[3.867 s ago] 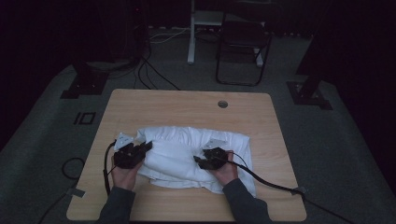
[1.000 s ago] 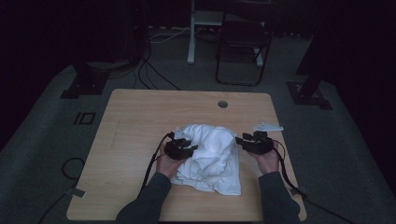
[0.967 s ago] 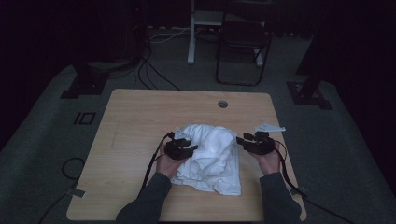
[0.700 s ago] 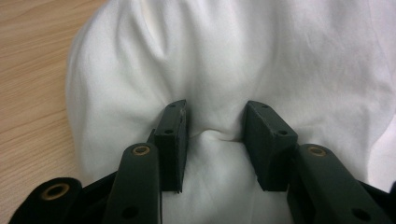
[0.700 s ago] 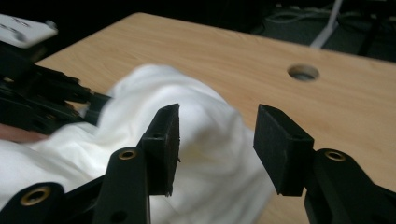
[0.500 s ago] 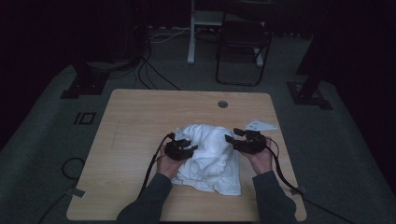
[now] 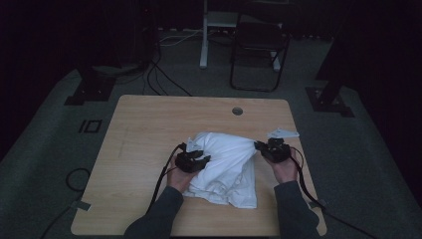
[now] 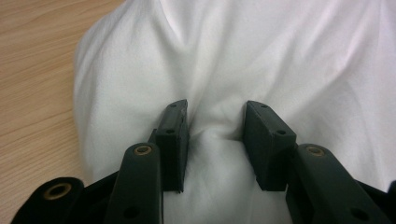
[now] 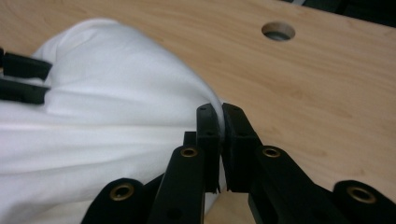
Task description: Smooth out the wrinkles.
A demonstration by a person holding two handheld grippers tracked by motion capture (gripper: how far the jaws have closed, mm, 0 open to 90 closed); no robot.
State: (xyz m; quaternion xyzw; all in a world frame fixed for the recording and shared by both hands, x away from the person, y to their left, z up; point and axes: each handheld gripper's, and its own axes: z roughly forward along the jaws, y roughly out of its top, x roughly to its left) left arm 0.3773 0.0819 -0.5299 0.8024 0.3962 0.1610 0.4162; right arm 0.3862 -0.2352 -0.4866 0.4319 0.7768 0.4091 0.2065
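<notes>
A white cloth [image 7: 225, 162] lies bunched on the wooden table [image 7: 149, 124]; its right end is drawn out into a taut point. My right gripper [image 7: 261, 147] is shut on that point, and the right gripper view has the jaws pressed together on the cloth's edge [image 9: 212, 105]. My left gripper [image 7: 201, 160] rests on the cloth's left side. In the left gripper view its gripper [image 8: 215, 126] stands open, jaws apart, with a raised fold of cloth [image 8: 215, 135] between them. The left gripper's jaws [image 9: 21, 79] also appear at the far left of the right gripper view.
A round cable hole [image 7: 237, 111] sits near the table's far edge, also in the right gripper view [image 9: 278, 31]. Black cables trail from both grippers over the near edge. A chair [image 7: 259, 45] and stand bases stand on the dark floor beyond.
The cloth, earlier spread wide, is now gathered in the middle. Over the last half second my right gripper has shifted right, pulling the cloth's end taut. The left gripper has stayed put.
</notes>
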